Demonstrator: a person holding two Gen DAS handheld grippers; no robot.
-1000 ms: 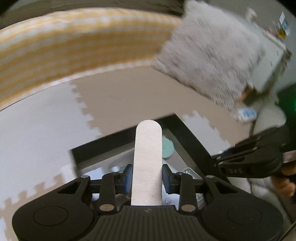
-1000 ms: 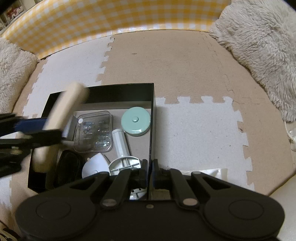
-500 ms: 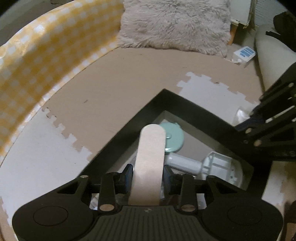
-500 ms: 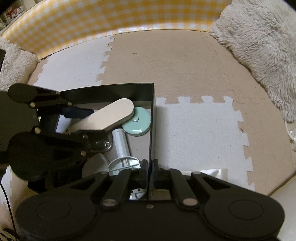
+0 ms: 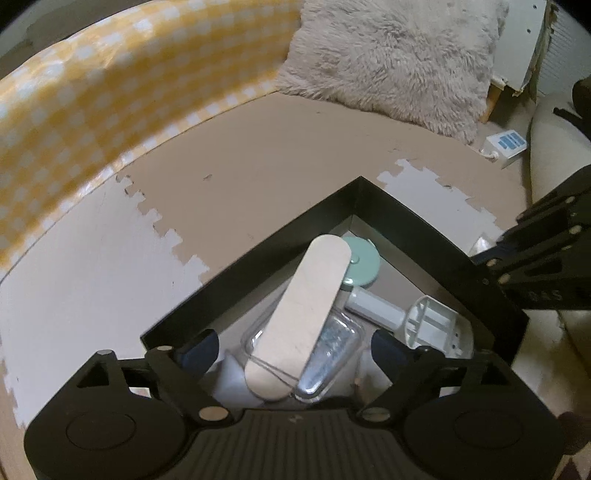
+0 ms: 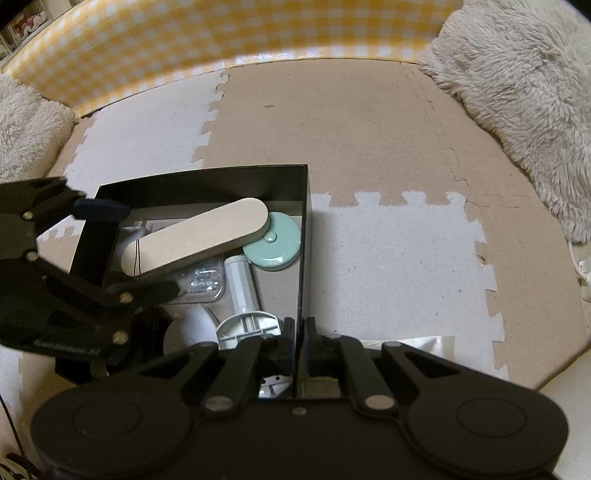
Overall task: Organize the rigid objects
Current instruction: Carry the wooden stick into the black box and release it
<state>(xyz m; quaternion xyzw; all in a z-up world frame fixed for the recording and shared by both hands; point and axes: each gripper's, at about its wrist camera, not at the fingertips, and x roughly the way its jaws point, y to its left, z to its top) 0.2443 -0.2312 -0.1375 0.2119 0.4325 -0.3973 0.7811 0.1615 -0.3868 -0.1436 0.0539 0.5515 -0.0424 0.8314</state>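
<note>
A flat wooden board (image 5: 306, 314) with rounded ends lies slanted on the things inside the black box (image 5: 358, 184). My left gripper (image 5: 291, 347) hovers over the board's near end; its jaws are opening and the blue pads stand clear of the board's edges. In the right wrist view the board (image 6: 195, 236) rests across a clear plastic case (image 6: 203, 277) and partly over a mint round case (image 6: 273, 240). My right gripper (image 6: 297, 332) is shut on the box's right wall (image 6: 304, 221). A white tube with a ribbed base (image 6: 240, 280) also lies in the box.
The box stands on a beige and white foam puzzle mat (image 6: 388, 258). A yellow checked barrier (image 6: 221, 33) runs along the back. Fluffy cushions (image 6: 517, 81) lie at the right and far left. A small white unit with a blue label (image 5: 506, 144) sits by the cushion.
My left gripper swung over the box with the board and its jaws spread apart. The board has left the pads and now lies tilted on the box's contents. The right gripper kept still.
</note>
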